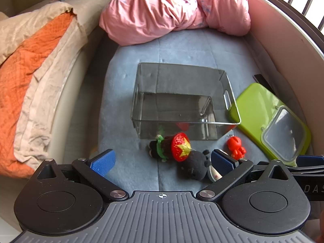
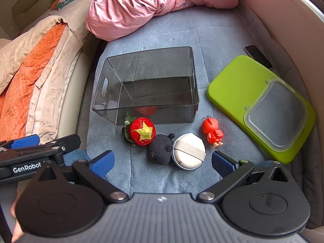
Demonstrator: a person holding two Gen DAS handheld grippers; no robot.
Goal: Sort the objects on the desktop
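The smoky clear bin (image 2: 145, 85) stands open-topped with nothing over its mouth. Along its near wall crowd a red star ball (image 2: 142, 131), black plush (image 2: 161, 148), white round case (image 2: 188, 154) and red figurine (image 2: 212, 132). Right of the bin a green lid (image 2: 239, 85) lies flat; behind it, pink bedding (image 2: 131, 6) is heaped

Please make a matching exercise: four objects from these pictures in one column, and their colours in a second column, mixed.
Objects:
1. storage bin
2. small figurine
3. plush animal
4. flat board

Colours:
A. lime green
B. black
C. smoky transparent grey
D. red-orange

Right pairs: 1-C, 2-D, 3-B, 4-A
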